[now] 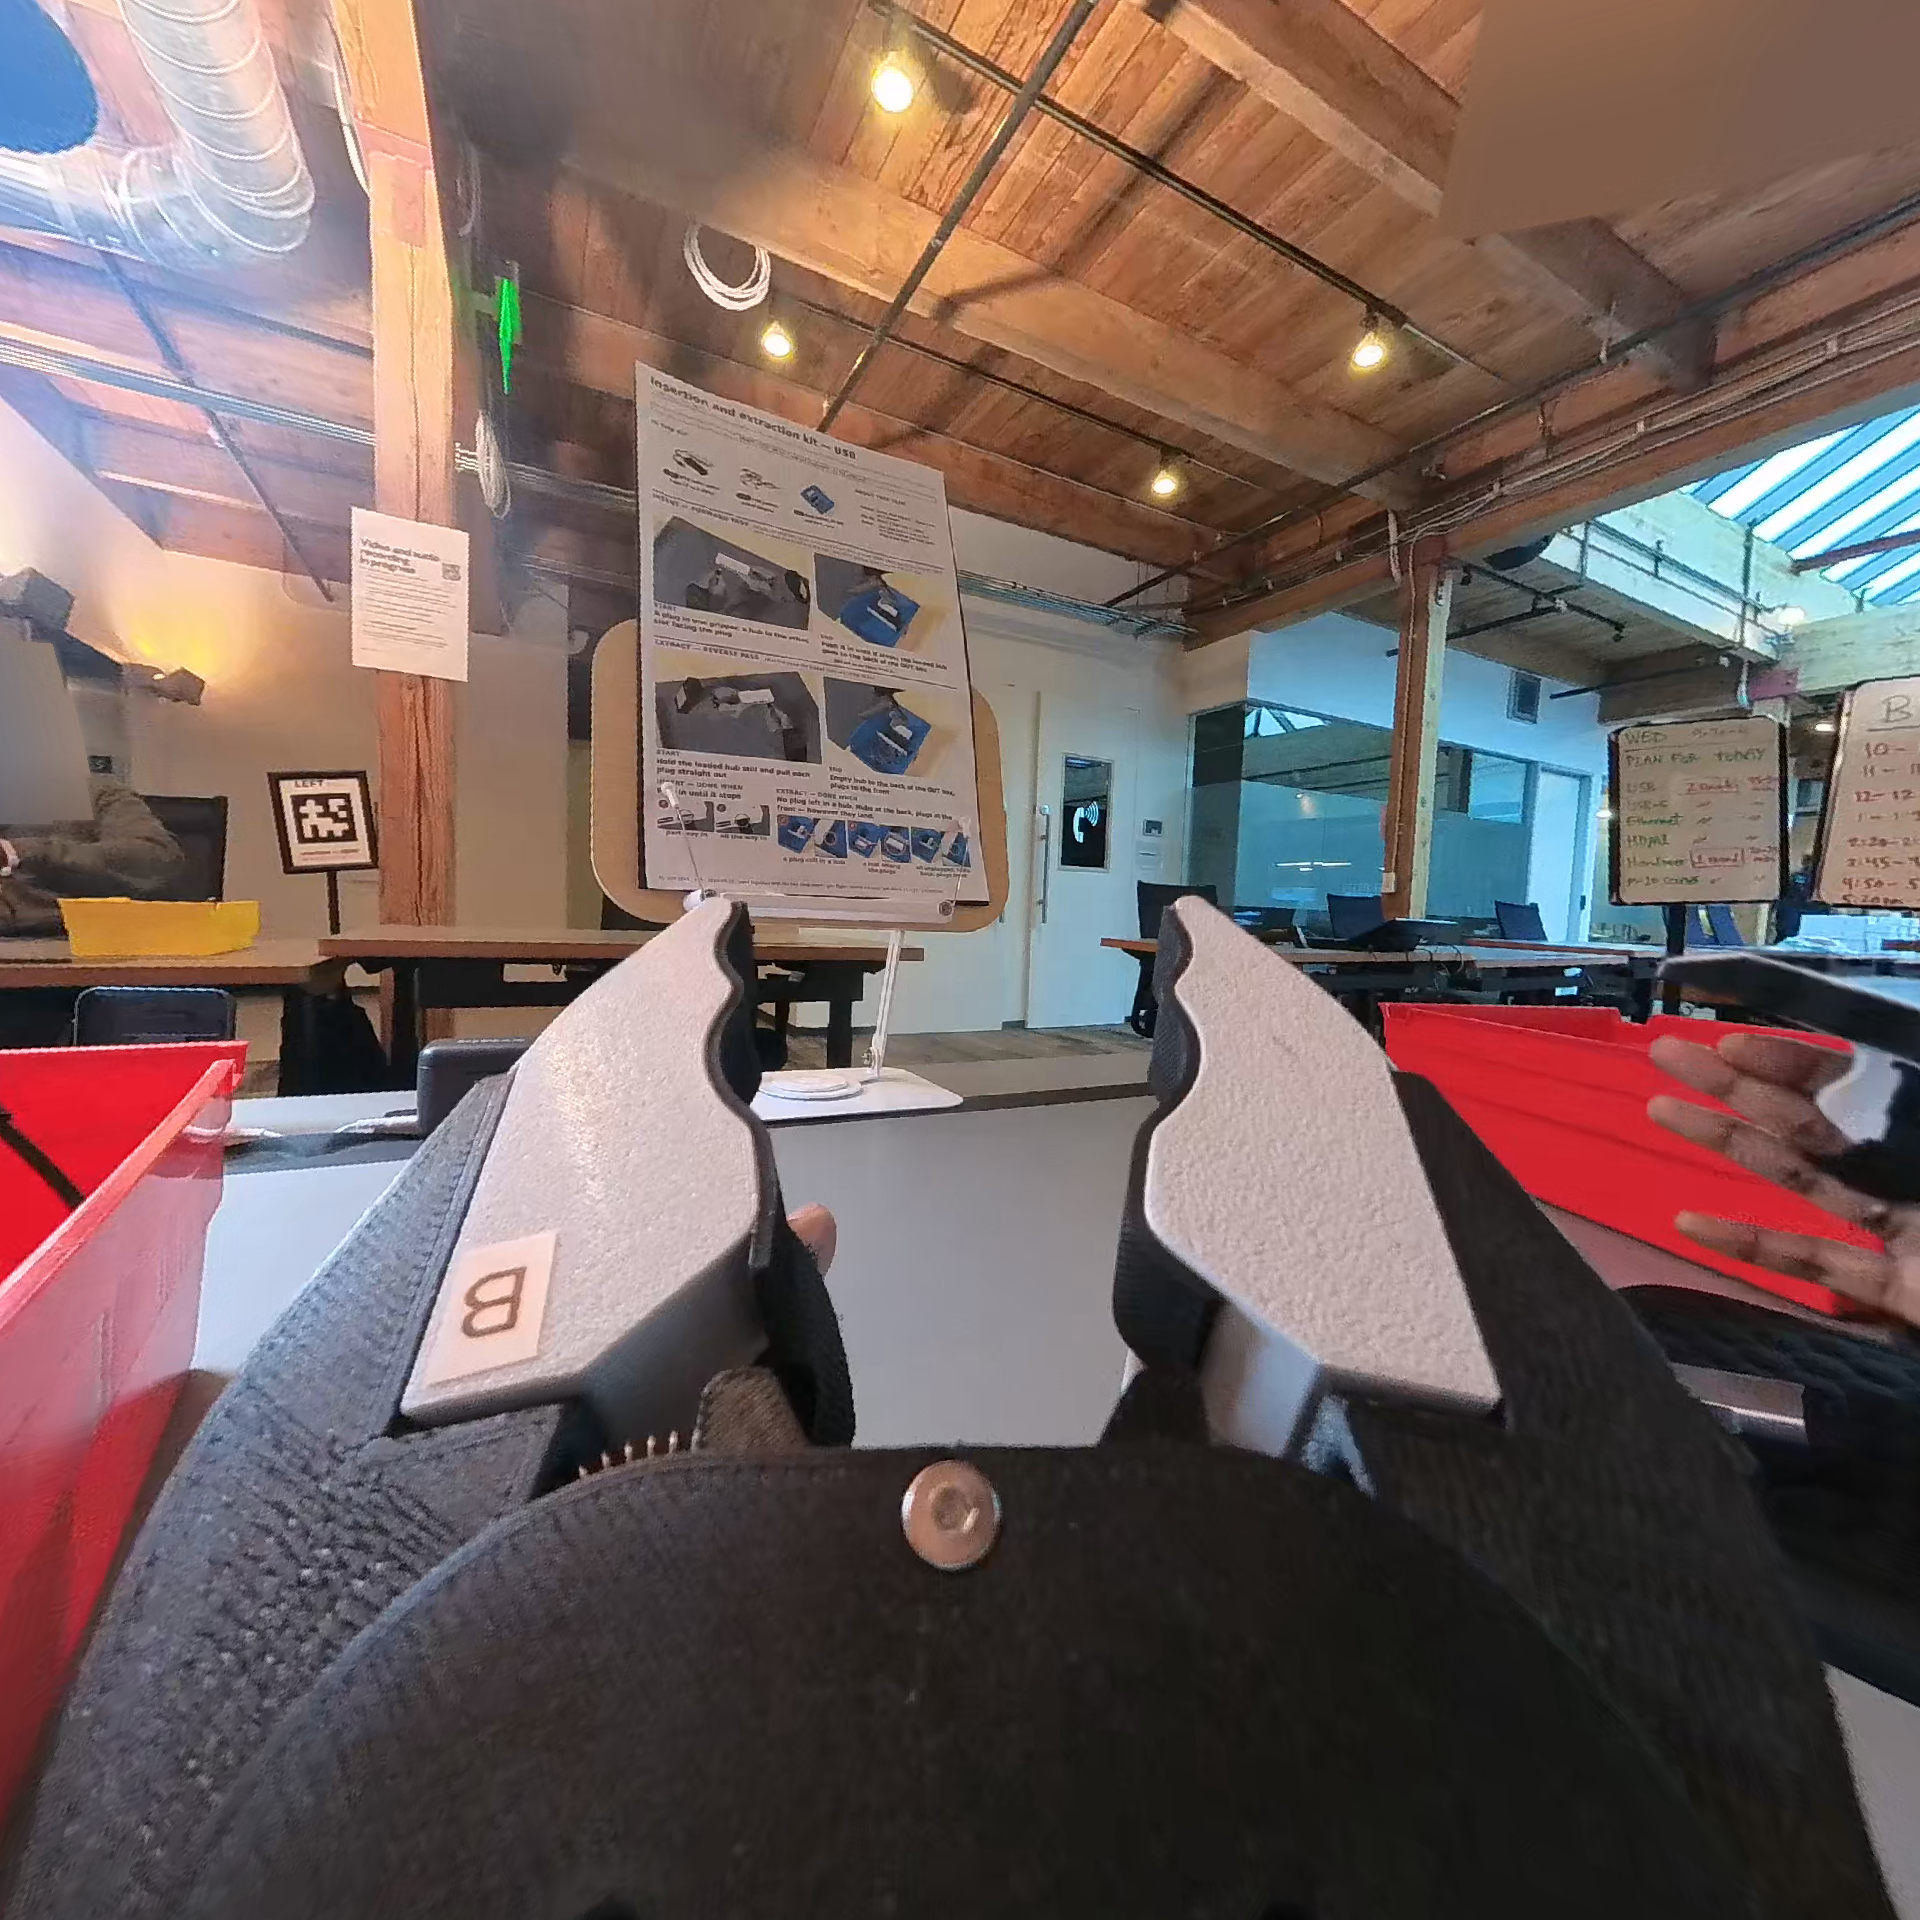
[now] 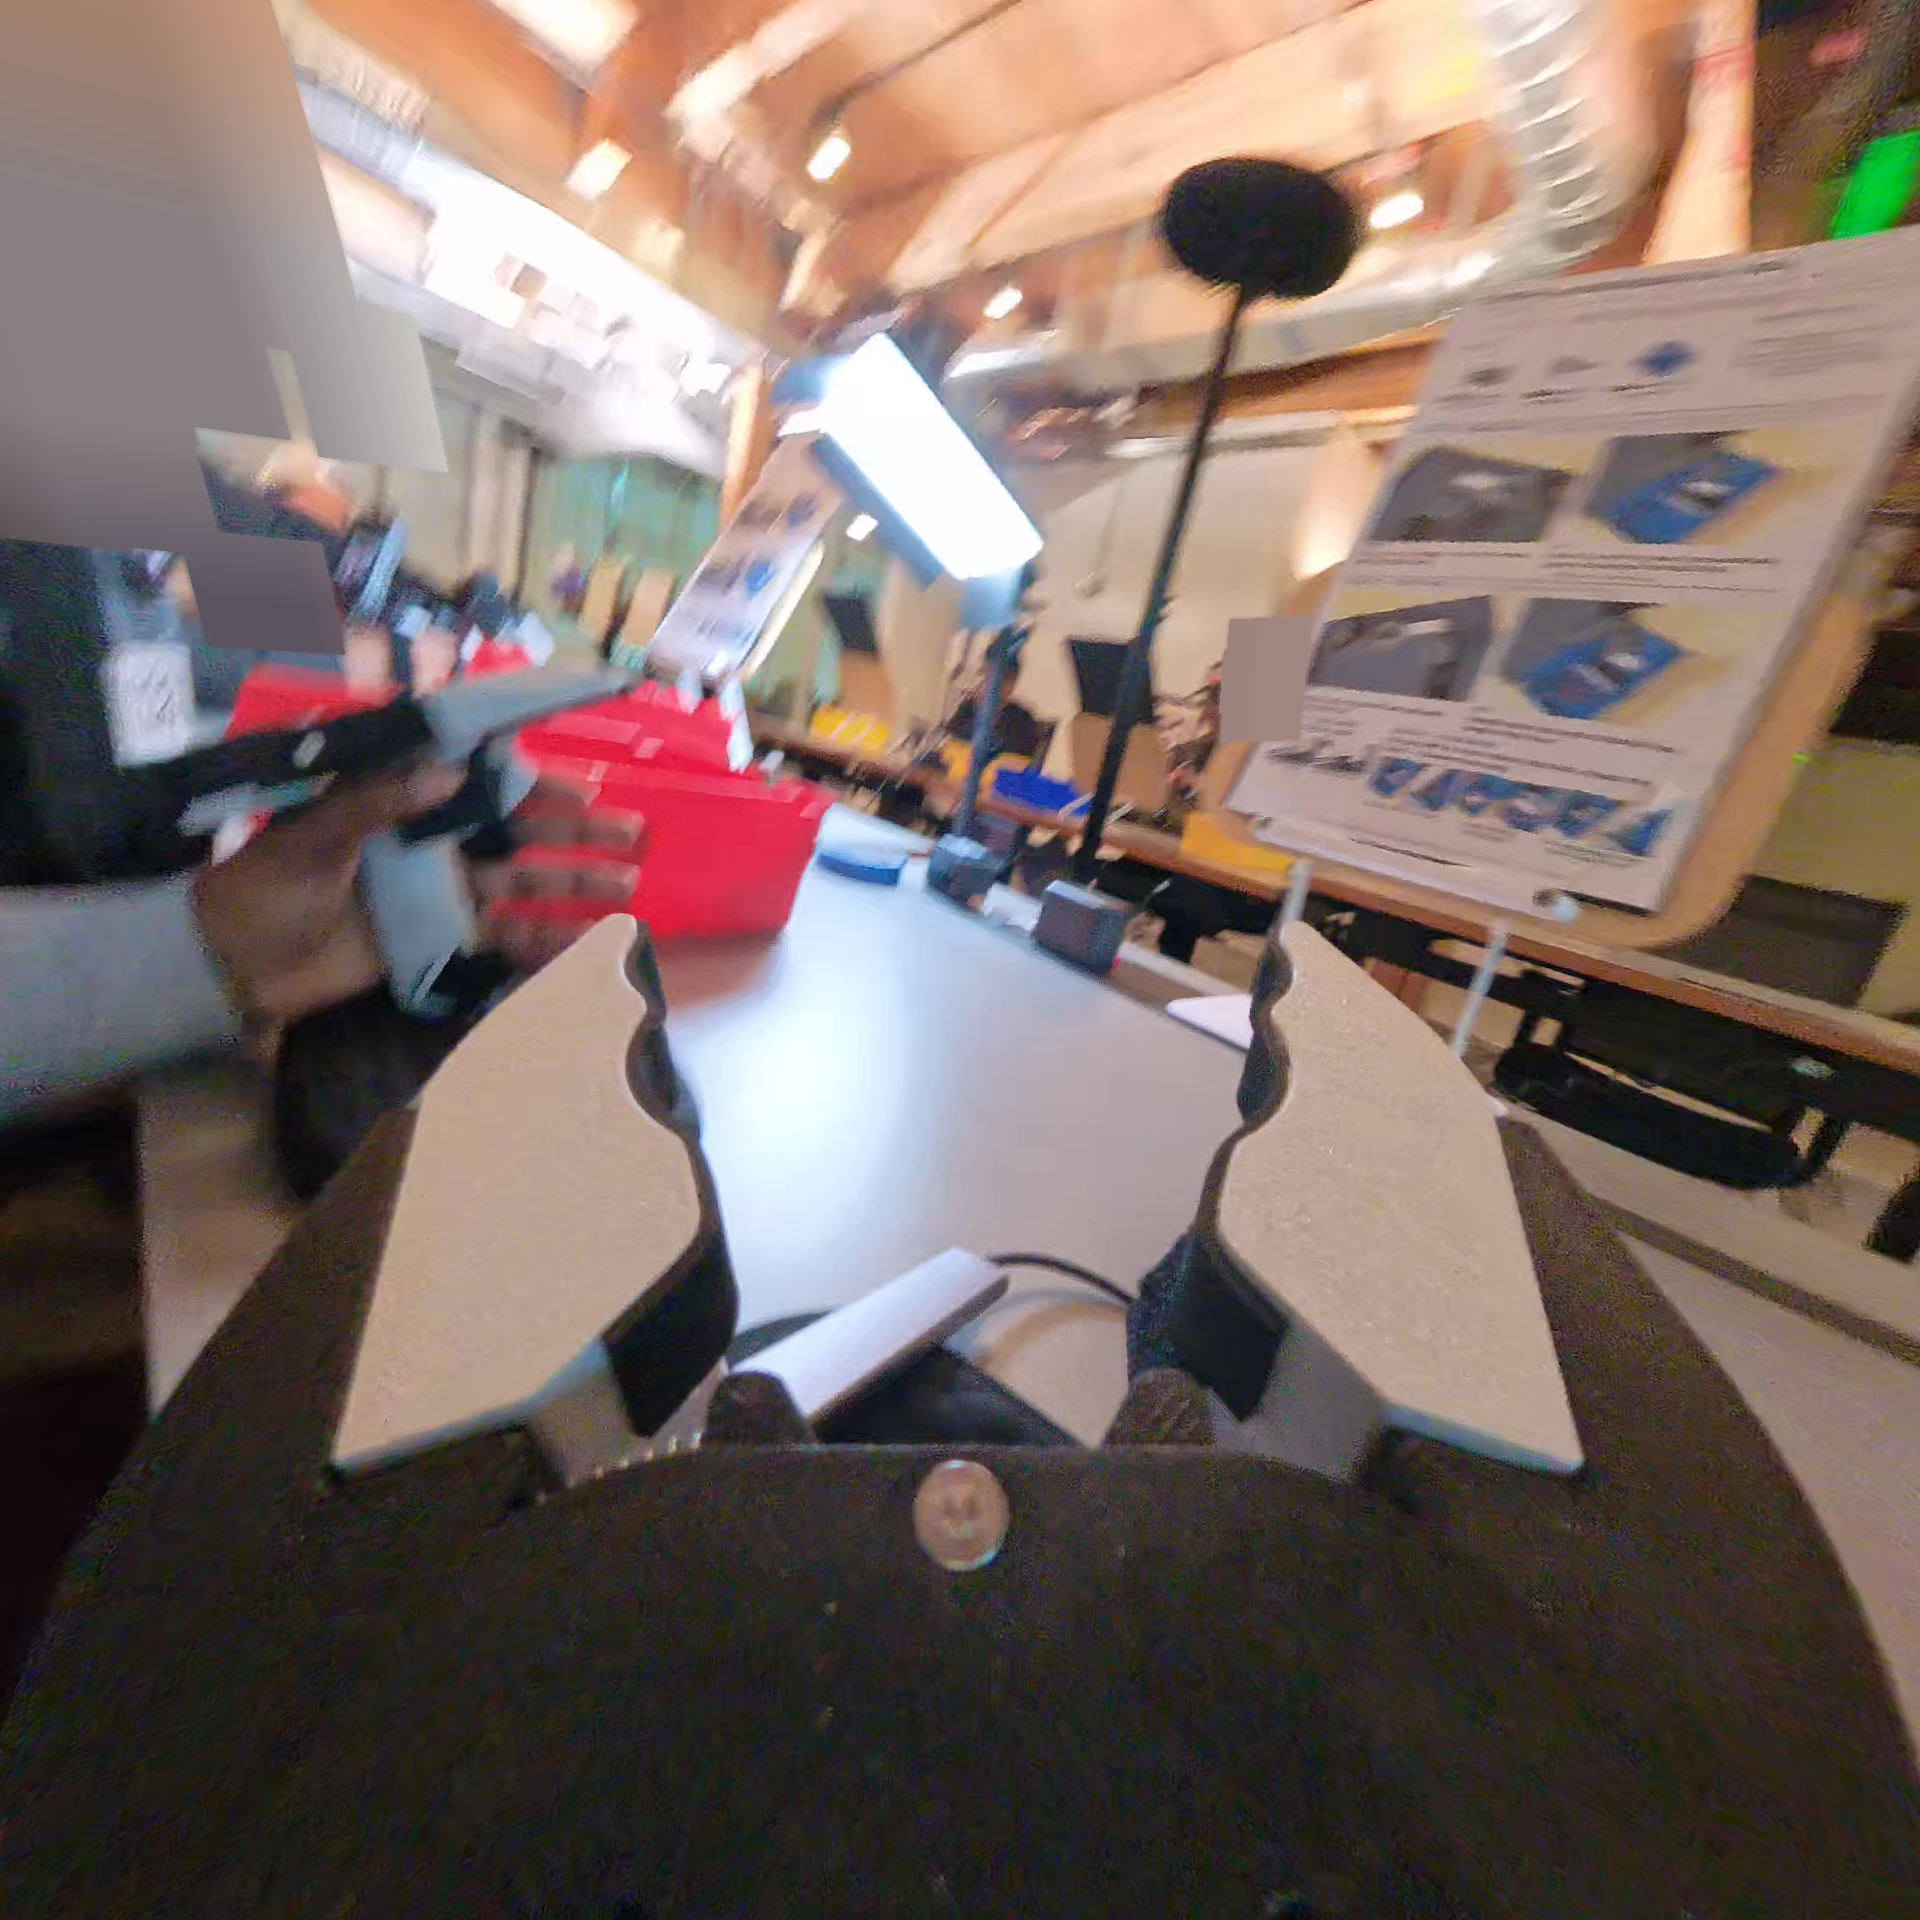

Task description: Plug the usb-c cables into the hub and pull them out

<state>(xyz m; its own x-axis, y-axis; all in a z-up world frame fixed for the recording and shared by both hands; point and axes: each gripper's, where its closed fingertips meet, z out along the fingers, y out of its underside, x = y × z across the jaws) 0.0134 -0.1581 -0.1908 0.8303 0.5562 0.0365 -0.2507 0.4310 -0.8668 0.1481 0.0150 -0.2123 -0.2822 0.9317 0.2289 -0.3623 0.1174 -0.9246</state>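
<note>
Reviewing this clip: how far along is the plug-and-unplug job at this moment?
Nothing looks done. The left gripper and right gripper are both open, empty and raised off the grey table. A white slab with a dark cable lies below the right gripper, possibly the hub. All plugging and pulling remains.

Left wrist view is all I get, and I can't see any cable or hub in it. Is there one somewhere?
Observer: Maybe. The right wrist view shows a flat white thing with a black cable behind it, low down between the fingers of the right gripper. I cannot tell if it is the hub.
Operator: Is the right gripper holding it?
Observer: No. Its jaws stand wide apart with nothing between them.
Operator: What else is over there?
Observer: A black microphone on a thin stand, next to a lit lamp panel, at the far side of the grey table.
</note>
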